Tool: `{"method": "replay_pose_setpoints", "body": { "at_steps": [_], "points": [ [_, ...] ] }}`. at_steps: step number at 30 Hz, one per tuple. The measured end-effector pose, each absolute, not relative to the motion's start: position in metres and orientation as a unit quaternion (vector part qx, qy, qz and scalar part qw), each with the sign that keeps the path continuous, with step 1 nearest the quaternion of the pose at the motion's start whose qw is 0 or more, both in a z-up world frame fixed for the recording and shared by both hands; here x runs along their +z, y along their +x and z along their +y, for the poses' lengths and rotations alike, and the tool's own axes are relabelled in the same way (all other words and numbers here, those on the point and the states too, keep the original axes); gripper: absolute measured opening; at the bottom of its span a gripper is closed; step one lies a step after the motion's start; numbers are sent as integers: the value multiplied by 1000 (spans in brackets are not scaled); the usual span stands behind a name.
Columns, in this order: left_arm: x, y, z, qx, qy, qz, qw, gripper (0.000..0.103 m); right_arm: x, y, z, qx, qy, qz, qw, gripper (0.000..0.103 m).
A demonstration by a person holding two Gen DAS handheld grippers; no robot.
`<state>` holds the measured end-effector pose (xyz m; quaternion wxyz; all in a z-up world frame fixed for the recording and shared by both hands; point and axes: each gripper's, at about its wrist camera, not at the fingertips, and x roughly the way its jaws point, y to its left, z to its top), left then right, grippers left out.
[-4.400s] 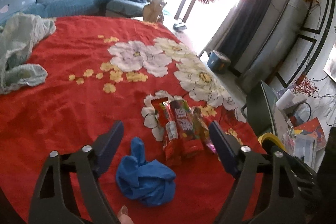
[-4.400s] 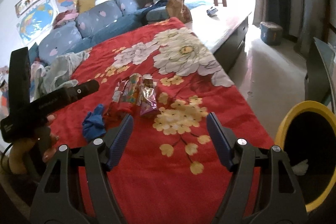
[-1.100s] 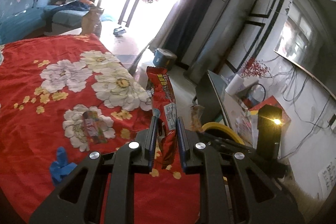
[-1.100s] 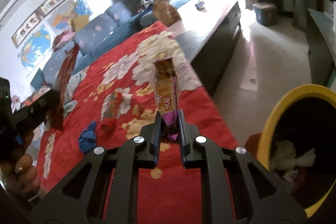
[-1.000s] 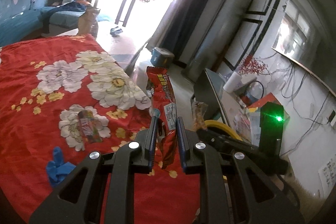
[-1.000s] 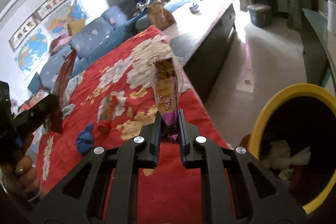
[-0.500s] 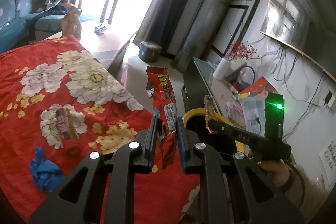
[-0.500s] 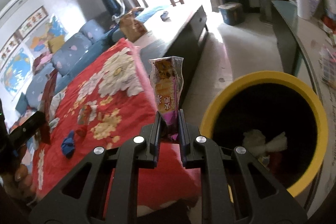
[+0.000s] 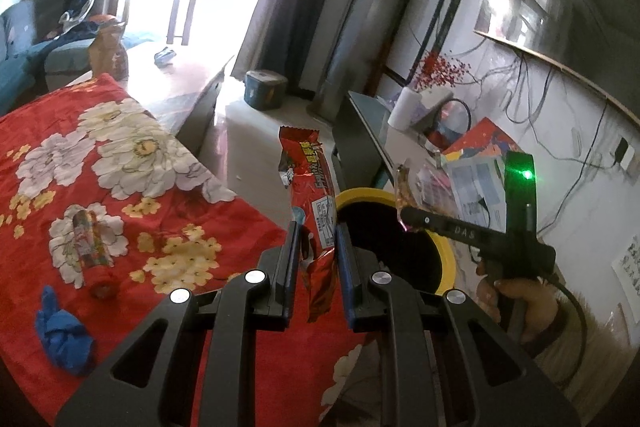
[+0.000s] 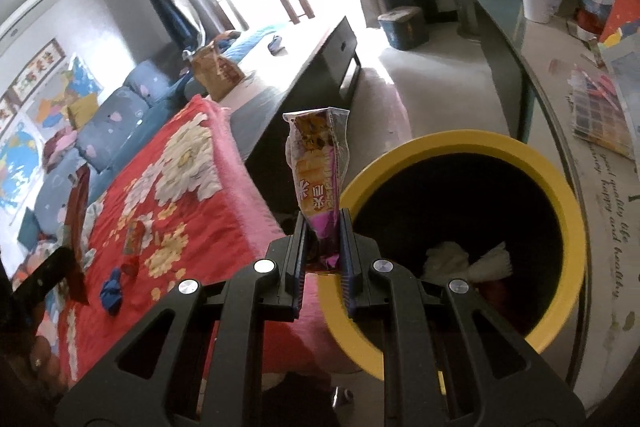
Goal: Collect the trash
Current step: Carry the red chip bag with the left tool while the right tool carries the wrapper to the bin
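A: What does the left gripper [image 9: 316, 259] hold?

B: Its jaws are clamped on a long red snack wrapper [image 9: 310, 183], which stands up between the fingers, with its crumpled lower end hanging below them. In the left wrist view it is above the edge of the red flowered blanket [image 9: 168, 211], just beside the yellow bin [image 9: 444, 259].

A: And the right gripper [image 10: 323, 247]?

B: Closed too, pinching the purple end of an orange and purple wrapper [image 10: 318, 167]. The wrapper stands upright at the near rim of the yellow bin [image 10: 420, 147], which is beside the blanket's edge. The left wrist view shows this gripper from the side, reaching over the bin's mouth, with the person's hand [image 9: 516, 303] around its handle.

A: Is anything in the bin?

B: Some white crumpled paper [image 10: 464, 259] lies at the bottom against the dark inside.

A: What is left on the blanket?

B: A small rolled wrapper [image 9: 90, 247] lies on a white flower, and a crumpled blue glove [image 9: 64, 335] lies nearer the camera, apart from it. Both are well away from the bin.
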<state>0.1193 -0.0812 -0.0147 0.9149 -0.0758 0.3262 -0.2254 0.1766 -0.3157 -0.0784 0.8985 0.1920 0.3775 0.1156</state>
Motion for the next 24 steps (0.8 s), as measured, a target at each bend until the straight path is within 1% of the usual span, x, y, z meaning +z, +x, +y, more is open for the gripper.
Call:
{"method": "replay_pose_setpoints", "body": {
  "at_steps": [24],
  "points": [
    [-39,124,-160,-272,-6,357,894,18,-110,180,-367,42,219,406,886,11]
  ]
}}
